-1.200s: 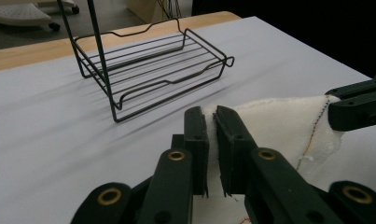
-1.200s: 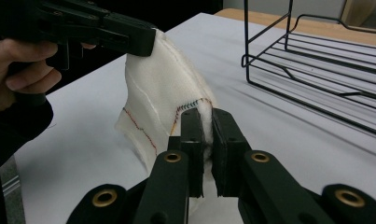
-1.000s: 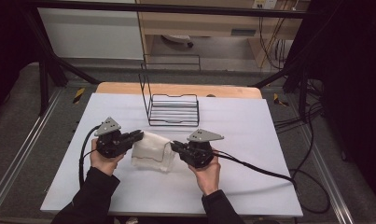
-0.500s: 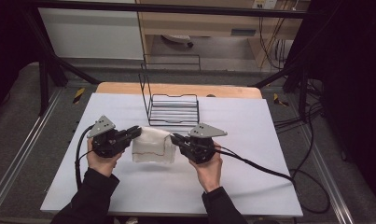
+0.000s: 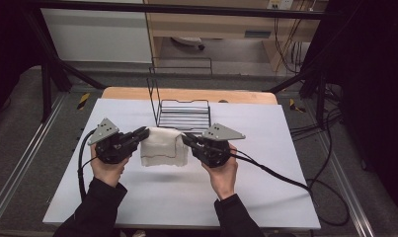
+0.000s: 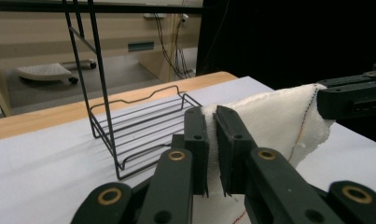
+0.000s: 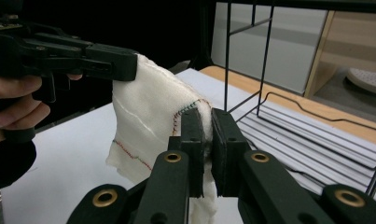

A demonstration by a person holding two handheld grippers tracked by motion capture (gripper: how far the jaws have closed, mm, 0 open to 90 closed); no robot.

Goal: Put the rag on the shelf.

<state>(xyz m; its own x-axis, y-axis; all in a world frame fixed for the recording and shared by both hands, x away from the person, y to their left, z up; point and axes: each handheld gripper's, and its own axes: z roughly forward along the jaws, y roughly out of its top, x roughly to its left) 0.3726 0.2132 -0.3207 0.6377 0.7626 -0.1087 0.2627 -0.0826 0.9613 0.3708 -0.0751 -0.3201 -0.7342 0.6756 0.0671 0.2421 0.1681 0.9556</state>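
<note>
White table (image 5: 265, 187) w/ wooden far edge, black wire rack (image 5: 182, 114) standing at its far middle – flat slatted base, tall upright frame on its left side. Rack holds nothing.

White cloth (image 5: 163, 146) w/ thin stitched lines hangs in the air between the two grippers, just in front of the rack, shadow on the table under it – so clear of the surface, bottom edge free. Looks folded, not spread out.

Left gripper (image 5: 143, 133) clamped on the cloth's upper left corner; in the left gripper view the jaws pinch a thick fold of cloth (image 6: 269, 121) between them. Right gripper (image 5: 186, 139) clamped on the upper right corner; right gripper view shows the same, cloth (image 7: 148, 121) draped away toward the other gripper.

Progress, my read: pick-up done, both corners secured, cloth lifted. Left to do – carry fwd and hang over or lay in the rack, then release. Roughly early-mid.

Orientation: long axis is the top edge, running left–right across the table betw. the grippers, approx level and parallel to the rack front. Cloth face is vertical, facing the person; top edge sags a bit in the middle, body hangs straight down.
</note>
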